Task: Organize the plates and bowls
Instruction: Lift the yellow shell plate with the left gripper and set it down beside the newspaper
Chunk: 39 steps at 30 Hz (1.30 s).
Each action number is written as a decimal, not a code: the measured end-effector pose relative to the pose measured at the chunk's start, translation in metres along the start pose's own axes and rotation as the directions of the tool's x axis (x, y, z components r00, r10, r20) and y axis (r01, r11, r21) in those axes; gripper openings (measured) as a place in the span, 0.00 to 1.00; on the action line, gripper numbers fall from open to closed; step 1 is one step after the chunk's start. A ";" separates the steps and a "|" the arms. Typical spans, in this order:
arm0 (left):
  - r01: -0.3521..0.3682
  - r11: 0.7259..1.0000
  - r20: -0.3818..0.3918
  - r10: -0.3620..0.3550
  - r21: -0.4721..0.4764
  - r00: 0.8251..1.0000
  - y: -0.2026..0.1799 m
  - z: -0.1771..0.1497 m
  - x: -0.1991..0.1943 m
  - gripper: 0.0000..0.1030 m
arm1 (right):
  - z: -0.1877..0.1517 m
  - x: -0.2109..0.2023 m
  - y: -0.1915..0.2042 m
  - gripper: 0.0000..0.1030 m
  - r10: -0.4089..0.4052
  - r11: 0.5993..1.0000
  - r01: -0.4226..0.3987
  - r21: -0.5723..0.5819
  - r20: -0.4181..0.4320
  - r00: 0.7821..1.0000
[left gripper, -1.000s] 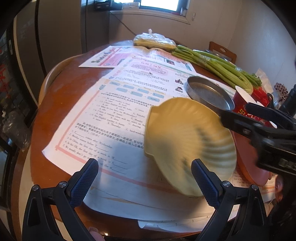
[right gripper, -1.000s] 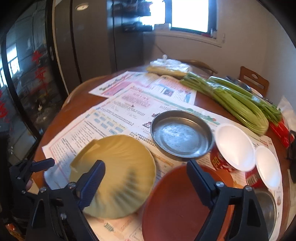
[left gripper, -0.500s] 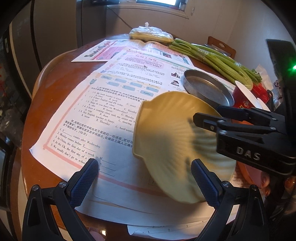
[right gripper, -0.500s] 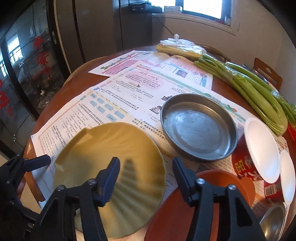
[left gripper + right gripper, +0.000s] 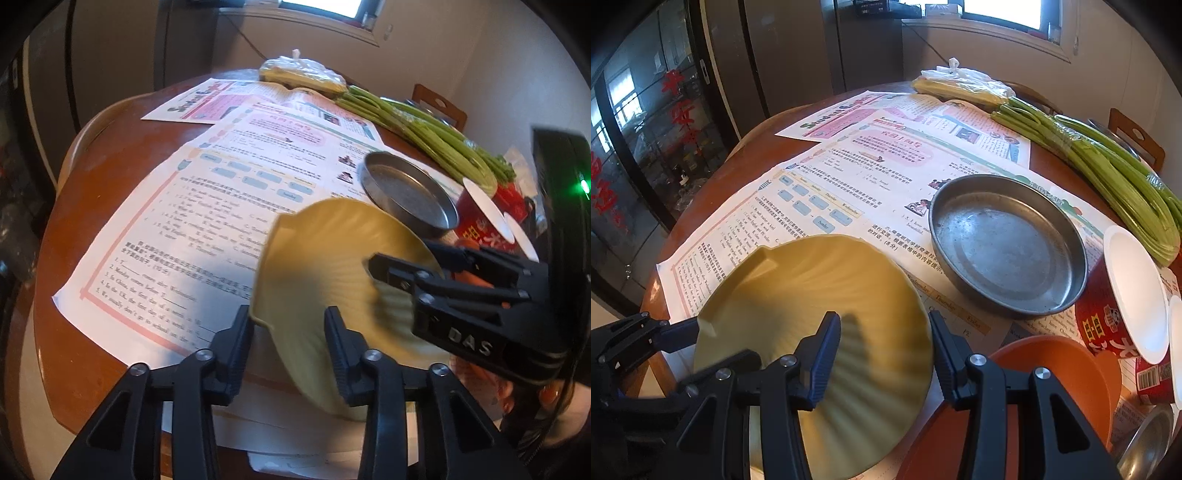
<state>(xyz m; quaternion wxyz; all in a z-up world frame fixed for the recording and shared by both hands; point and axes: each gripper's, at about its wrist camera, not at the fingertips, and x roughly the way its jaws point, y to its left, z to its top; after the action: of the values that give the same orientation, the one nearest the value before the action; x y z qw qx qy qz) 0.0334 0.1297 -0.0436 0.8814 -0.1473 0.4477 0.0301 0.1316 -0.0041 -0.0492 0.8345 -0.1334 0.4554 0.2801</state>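
A yellow shell-shaped plate (image 5: 325, 280) (image 5: 812, 306) lies tilted on the papers, its right side resting on an orange plate (image 5: 1052, 384). My left gripper (image 5: 290, 332) straddles the plate's near left rim, jaws narrowed around it; it also shows at the plate's left edge in the right wrist view (image 5: 679, 336). My right gripper (image 5: 884, 350) straddles the plate's right rim, jaws narrowed; it also shows in the left wrist view (image 5: 399, 266). A round metal pan (image 5: 1008, 247) (image 5: 406, 195) sits behind the plate.
Printed papers (image 5: 827, 184) cover the round wooden table (image 5: 103, 177). Red cups with white lids (image 5: 1123, 310) stand at the right. Green stalks (image 5: 1108, 170) and a bagged item (image 5: 960, 85) lie at the back. A metal bowl (image 5: 1148, 450) sits at the lower right.
Both grippers' jaws have narrowed from wide open onto opposite rims of the yellow plate. The right gripper has moved in and down towards the plate.
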 end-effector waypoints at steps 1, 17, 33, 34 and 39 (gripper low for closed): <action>-0.001 1.000 0.001 0.001 -0.007 1.000 0.002 0.001 0.000 0.38 | -0.001 -0.001 0.000 0.47 0.007 1.000 -0.007 0.006 0.000 1.000; -0.050 0.998 0.071 0.054 -0.048 0.996 0.034 0.059 0.002 0.38 | 0.024 -0.019 0.022 0.47 0.092 0.993 -0.097 0.070 0.076 0.993; -0.073 0.997 0.056 0.071 0.029 0.996 0.026 0.102 0.039 0.38 | 0.031 0.009 0.012 0.47 0.069 0.989 -0.074 0.125 0.044 0.997; -0.077 0.997 0.051 0.075 0.028 0.996 0.026 0.102 0.041 0.38 | 0.031 0.010 0.011 0.47 0.072 0.989 -0.077 0.126 0.039 0.997; -0.091 0.996 0.034 0.091 0.024 0.995 0.029 0.101 0.051 0.41 | 0.030 0.016 0.011 0.47 0.093 0.987 -0.095 0.130 0.023 0.995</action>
<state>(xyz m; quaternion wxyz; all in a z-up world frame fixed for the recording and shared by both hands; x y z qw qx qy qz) 0.1372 0.1820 -0.0345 0.8882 -0.1149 0.4398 0.0669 0.1526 0.0249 -0.0458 0.8311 -0.0546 0.4715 0.2897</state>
